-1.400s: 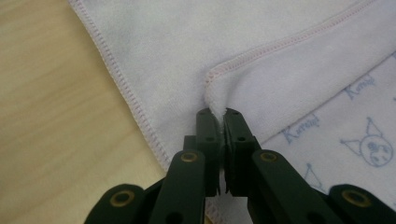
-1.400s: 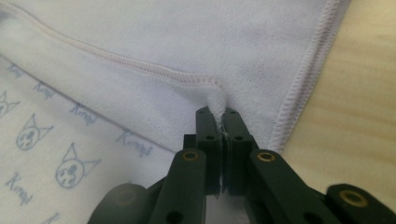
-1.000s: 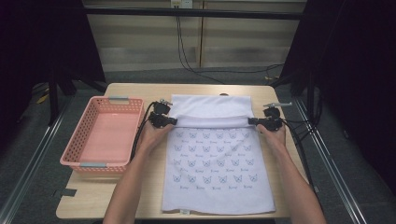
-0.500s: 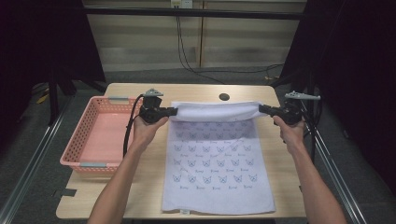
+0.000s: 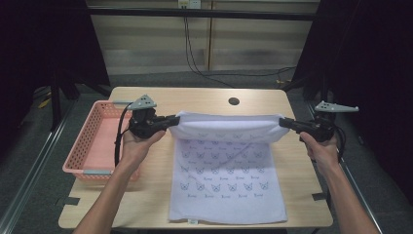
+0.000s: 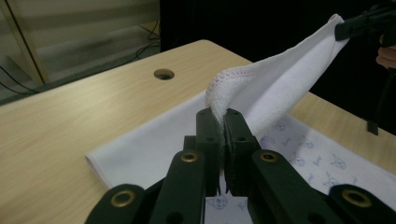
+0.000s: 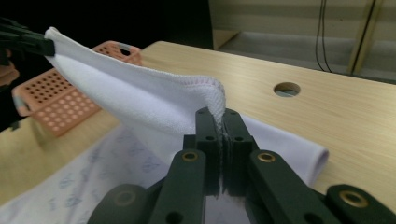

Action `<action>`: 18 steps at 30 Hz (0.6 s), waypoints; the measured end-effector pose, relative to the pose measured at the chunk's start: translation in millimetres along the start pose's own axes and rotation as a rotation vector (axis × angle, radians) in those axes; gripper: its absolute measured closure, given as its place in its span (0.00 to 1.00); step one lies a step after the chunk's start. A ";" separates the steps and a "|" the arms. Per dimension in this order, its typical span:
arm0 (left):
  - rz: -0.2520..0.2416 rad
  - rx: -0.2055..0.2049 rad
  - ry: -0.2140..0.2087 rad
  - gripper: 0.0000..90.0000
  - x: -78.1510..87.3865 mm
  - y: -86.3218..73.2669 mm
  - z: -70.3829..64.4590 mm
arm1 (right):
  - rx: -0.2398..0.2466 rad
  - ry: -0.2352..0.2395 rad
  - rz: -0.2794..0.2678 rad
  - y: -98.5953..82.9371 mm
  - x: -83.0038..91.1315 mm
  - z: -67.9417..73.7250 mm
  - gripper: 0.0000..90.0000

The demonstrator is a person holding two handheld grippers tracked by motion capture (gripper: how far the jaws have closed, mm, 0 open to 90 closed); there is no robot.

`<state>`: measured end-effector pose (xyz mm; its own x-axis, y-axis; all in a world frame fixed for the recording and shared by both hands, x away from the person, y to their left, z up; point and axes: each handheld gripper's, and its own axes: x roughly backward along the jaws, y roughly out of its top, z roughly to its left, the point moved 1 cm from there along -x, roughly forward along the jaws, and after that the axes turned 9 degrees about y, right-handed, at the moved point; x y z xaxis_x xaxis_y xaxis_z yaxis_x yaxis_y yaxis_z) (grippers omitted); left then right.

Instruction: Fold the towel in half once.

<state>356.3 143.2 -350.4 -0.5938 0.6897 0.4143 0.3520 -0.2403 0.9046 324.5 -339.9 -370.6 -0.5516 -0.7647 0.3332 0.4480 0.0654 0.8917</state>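
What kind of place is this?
Probably a lab or recording studio: a bare wooden table ringed by black curtains, cables across the floor, and a towel folded with a hand-held gripper.

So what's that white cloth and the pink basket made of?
The white cloth looks like soft, fuzzy terry fabric: a stitched looped edge shows where the left claw pinches it. The pink basket looks like matte plastic with rows of moulded holes.

Since a second ago I've pulled my left gripper [image 5: 171, 120] and right gripper [image 5: 285, 123] wider apart, lifting the towel's [image 5: 229, 127] folded far edge up off the table [image 5: 204, 97].
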 end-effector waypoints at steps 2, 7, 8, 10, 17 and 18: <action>0.008 0.017 -0.042 0.96 10.3 -4.4 -8.1 | 0.015 0.003 -0.002 -3.2 8.6 11.2 0.97; 0.081 -0.081 -0.022 0.96 21.4 -43.4 -26.9 | 0.047 0.022 0.016 -36.8 16.9 33.0 0.97; 0.102 -0.074 -0.029 0.96 21.4 -52.7 -27.4 | 0.040 0.030 0.027 -46.5 17.1 36.2 0.97; 0.141 -0.055 -0.052 0.96 21.6 -70.9 -29.6 | 0.036 0.048 0.060 -65.0 16.7 41.7 0.97; 0.306 -0.074 -0.121 0.93 16.4 -133.3 -50.5 | -0.020 0.065 0.272 -130.6 9.4 48.8 0.94; 0.320 -0.082 -0.119 0.93 14.3 -140.4 -51.5 | -0.029 0.066 0.299 -137.2 8.3 48.0 0.94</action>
<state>261.2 151.6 -466.3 -0.3722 0.6445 0.6679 0.4446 -0.5078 0.7379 224.7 -324.4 -475.4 -0.3458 -0.7544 0.5580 0.6041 0.2760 0.7476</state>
